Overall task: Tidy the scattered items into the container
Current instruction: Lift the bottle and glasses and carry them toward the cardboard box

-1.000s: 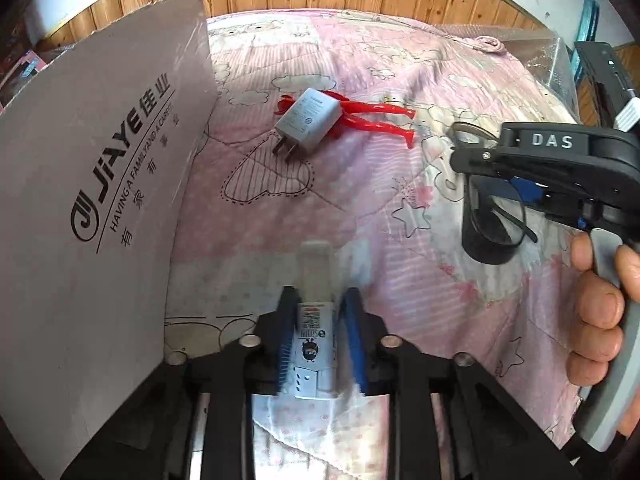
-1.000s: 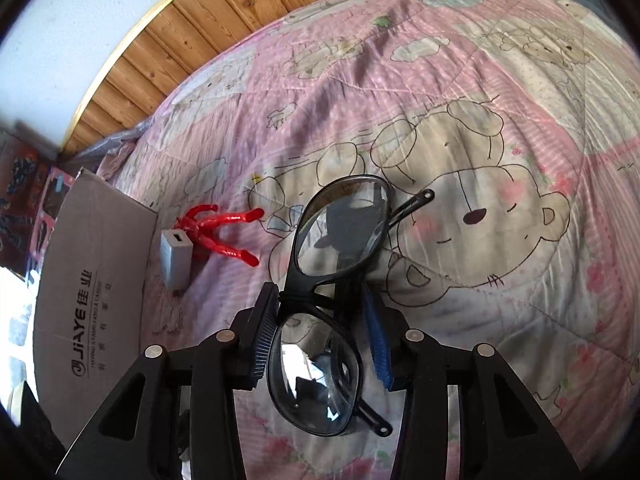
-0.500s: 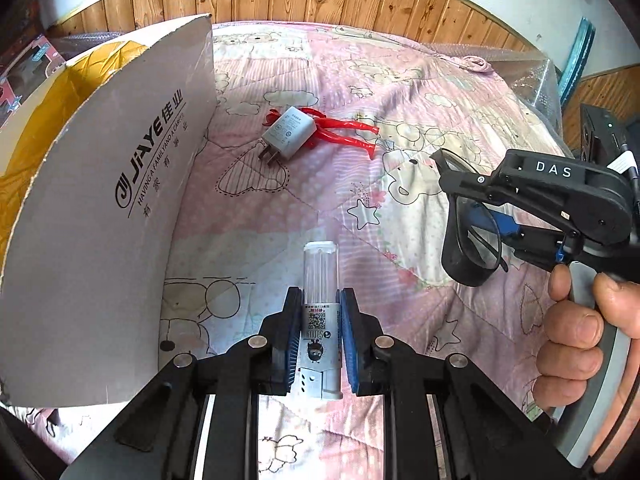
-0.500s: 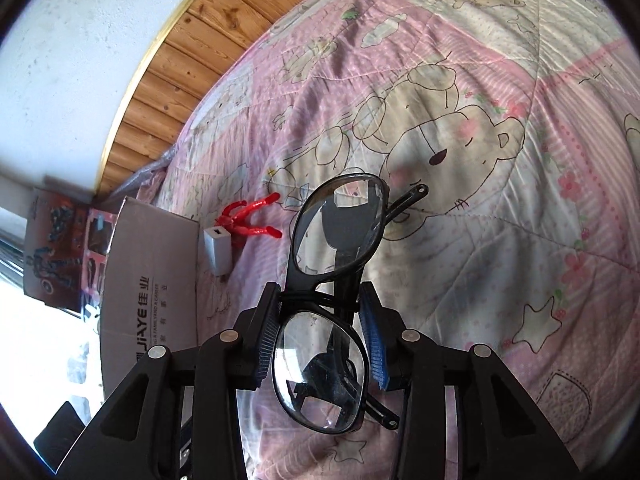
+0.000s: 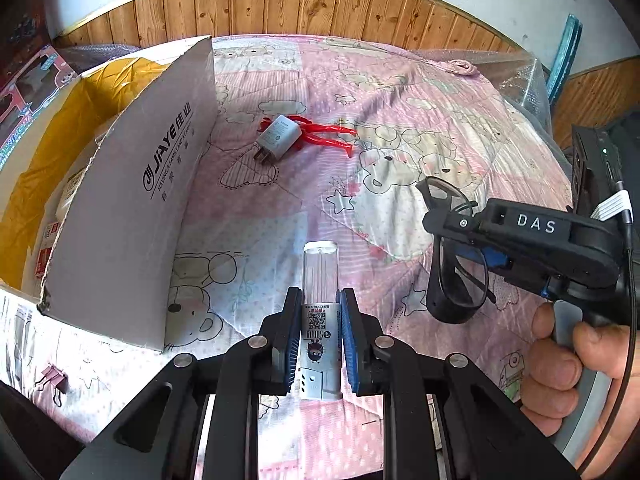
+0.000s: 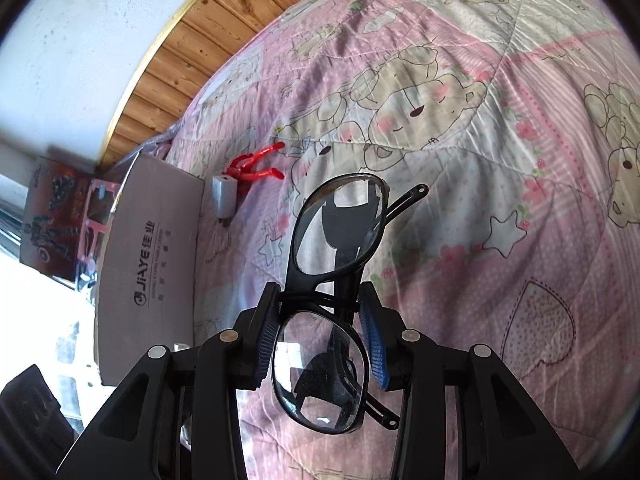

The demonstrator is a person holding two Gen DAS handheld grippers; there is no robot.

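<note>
Left gripper (image 5: 319,336) clamping clear-capped tube (image 5: 320,280), right gripper (image 6: 320,334) pinching black glasses (image 6: 334,280), box's (image 5: 132,184) yellow interior visible only from left wrist

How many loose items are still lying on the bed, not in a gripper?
3: a white charger lying on red tongs, beside the cardboard box, and a pink binder clip near the box's closest corner. Others may be hidden behind the box.

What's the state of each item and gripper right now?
Left gripper: shut on the lighter, held above the bed.
Right gripper: shut on the glasses, folded, held above the bed.
Cardboard box: open, flap standing up.
Charger: lying on the quilt, unplugged, overlapping the red clip.
Binder clip: lying on the quilt.
</note>
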